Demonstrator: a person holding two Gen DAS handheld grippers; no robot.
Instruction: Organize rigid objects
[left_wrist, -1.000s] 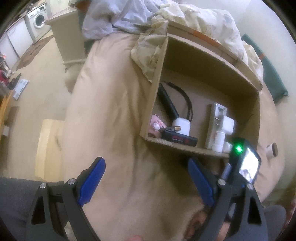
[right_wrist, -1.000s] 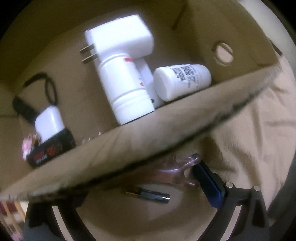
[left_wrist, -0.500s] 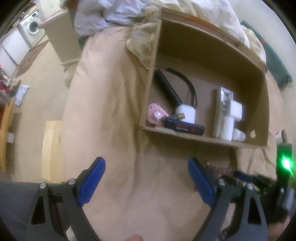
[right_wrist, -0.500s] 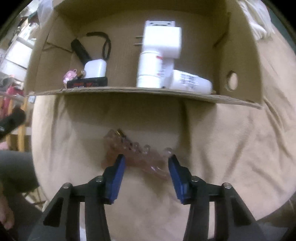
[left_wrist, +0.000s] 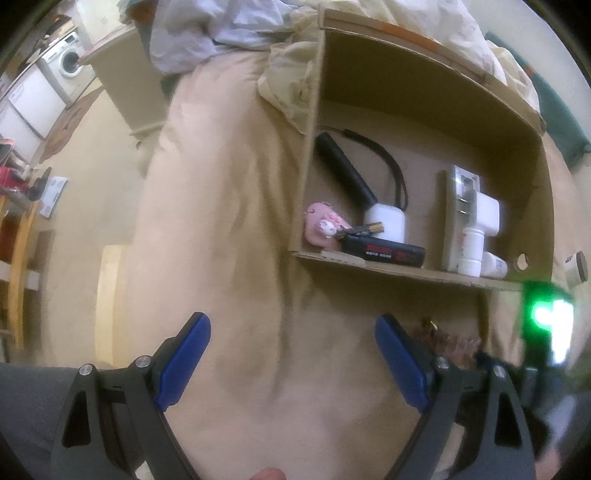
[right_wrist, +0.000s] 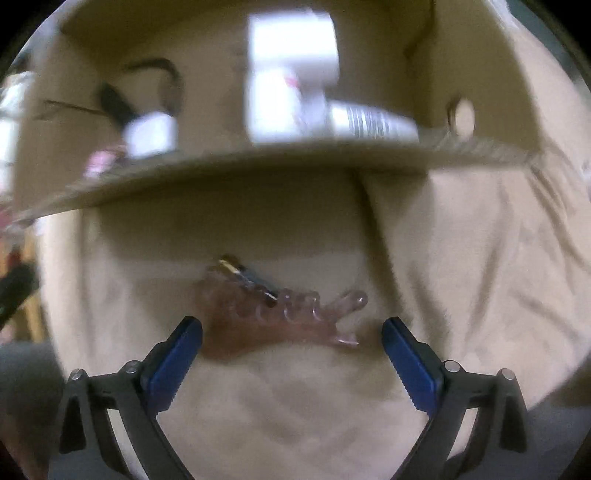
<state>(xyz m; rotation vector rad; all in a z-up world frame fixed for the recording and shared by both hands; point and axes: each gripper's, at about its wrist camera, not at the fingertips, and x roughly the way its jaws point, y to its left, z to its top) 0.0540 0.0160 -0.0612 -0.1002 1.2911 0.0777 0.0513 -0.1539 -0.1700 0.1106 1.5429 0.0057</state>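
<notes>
Your right hand-held gripper (right_wrist: 291, 350) is spread wide & empty, lined up on the pinkish translucent hair claw clip (right_wrist: 280, 317) lying on the bed's beige sheet (right_wrist: 461, 258), just in front of the cardboard box (right_wrist: 258, 162). A small battery (right_wrist: 247, 275) rests against the clip's far edge, touching it. Clip sits between the blue fingertips (right_wrist: 177, 354) but a bit ahead of them, not yet gripped. View is blurred, so fine detail is unclear.

Your left hand-held gripper (left_wrist: 291, 362) is also released, nothing in it, hanging over bare sheet near the box's front left.

Box already holds a flashlight w/ strap (left_wrist: 347, 170), white charger (left_wrist: 386, 221), black-and-red pack (left_wrist: 384, 251), pink toy (left_wrist: 321, 225), white plug adapter (left_wrist: 480, 214) & bottles.

Step in hand, I'd say: approach for picking the clip. Next move calls for pushing fwd a touch so the pads bracket the clip body, then clenching. Watch the battery; it may roll or get pinched along w/ the clip. Clip teeth could snag the sheet on lift.
</notes>
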